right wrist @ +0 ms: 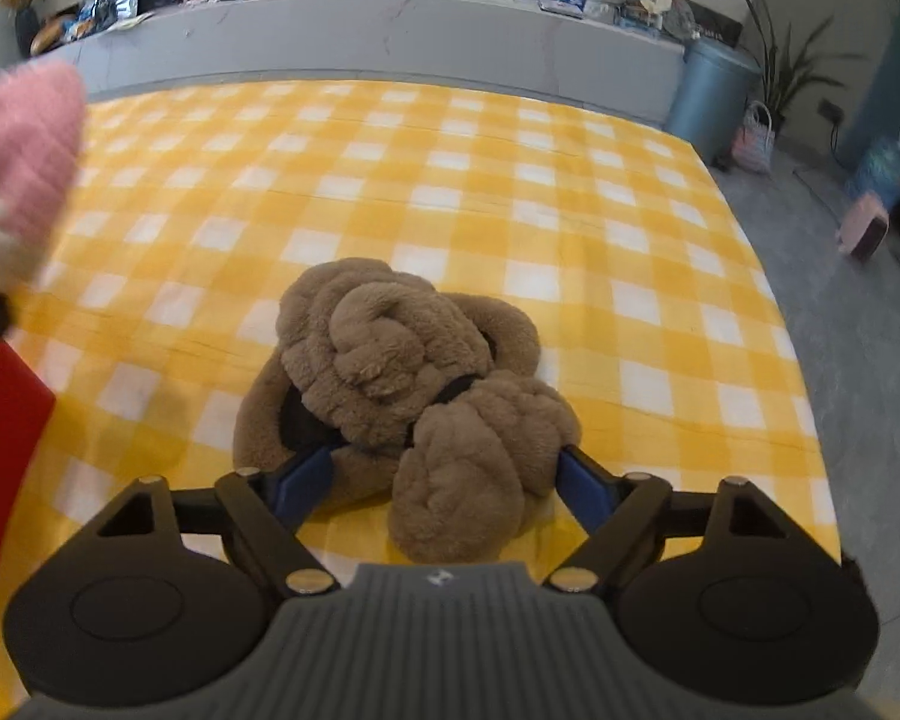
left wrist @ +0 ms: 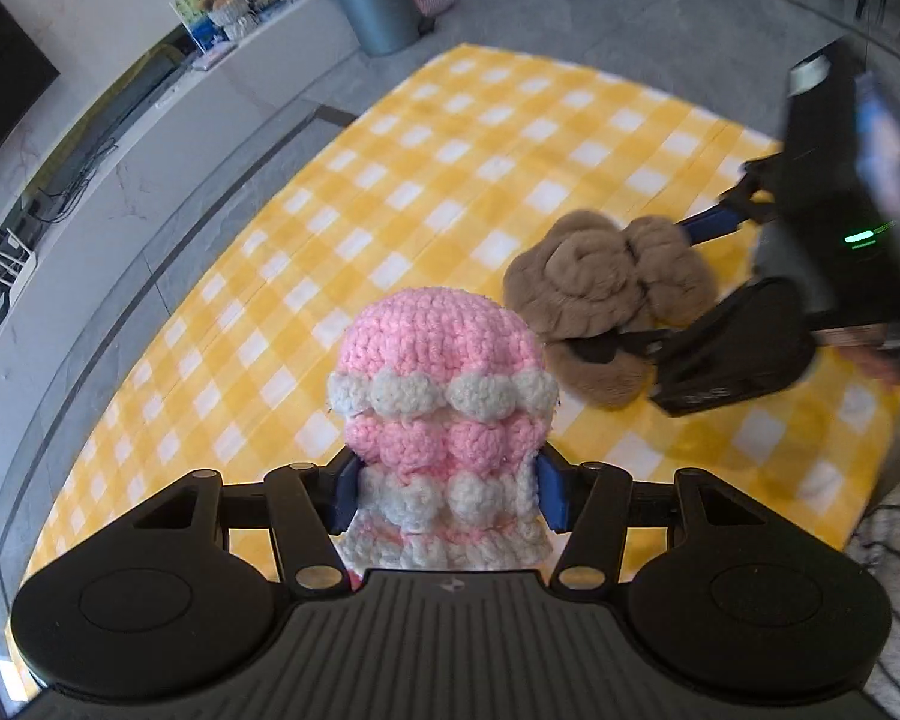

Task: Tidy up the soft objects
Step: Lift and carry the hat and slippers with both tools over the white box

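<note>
Earmuffs [right wrist: 408, 384] are bracketed at lower centre by spread right gripper [right wrist: 444, 480]; pink hat [left wrist: 444, 408] is pinched by left gripper [left wrist: 447, 495].

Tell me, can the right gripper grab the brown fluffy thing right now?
Probably yes. The right gripper stands open right at the brown fluffy thing on the yellow checked blanket, a blue finger on each side and nothing between. The left gripper holds the pink crochet piece well aside.
</note>
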Tool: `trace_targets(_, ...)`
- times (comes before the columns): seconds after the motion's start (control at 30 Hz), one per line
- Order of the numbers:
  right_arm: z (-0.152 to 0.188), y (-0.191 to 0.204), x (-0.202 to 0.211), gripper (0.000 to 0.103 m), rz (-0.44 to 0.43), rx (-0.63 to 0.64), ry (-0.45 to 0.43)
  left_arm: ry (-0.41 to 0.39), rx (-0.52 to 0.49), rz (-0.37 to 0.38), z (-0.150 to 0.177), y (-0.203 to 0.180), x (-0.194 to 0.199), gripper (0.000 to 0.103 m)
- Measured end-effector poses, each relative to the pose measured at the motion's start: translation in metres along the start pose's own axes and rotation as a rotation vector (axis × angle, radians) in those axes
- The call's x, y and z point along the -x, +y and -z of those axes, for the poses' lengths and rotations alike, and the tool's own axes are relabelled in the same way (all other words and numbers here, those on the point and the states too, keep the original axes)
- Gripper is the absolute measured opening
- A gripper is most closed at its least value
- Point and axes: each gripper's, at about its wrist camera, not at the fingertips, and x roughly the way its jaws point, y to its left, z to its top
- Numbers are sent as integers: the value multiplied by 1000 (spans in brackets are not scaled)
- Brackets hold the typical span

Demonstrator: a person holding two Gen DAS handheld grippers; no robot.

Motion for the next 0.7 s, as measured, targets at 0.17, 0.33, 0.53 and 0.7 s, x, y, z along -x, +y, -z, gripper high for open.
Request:
trace_targets(0.17, -1, -14, 0, 55, -29, -114, 4, -54, 14, 31, 25, 1, 43, 64)
trace_targets(0.33, -1, -14, 5, 37, -18, -118, -4, -95, 95, 67, 55, 21, 80, 64)
trace_targets(0.53, -4, -10, 14, 32, -14, -121, -17, -123, 124, 33, 84, 38, 105, 64)
trace_targets(0.7, -6, -13, 34, 32, -15, -153, -52, -182, 191, 51, 108, 52, 122, 64)
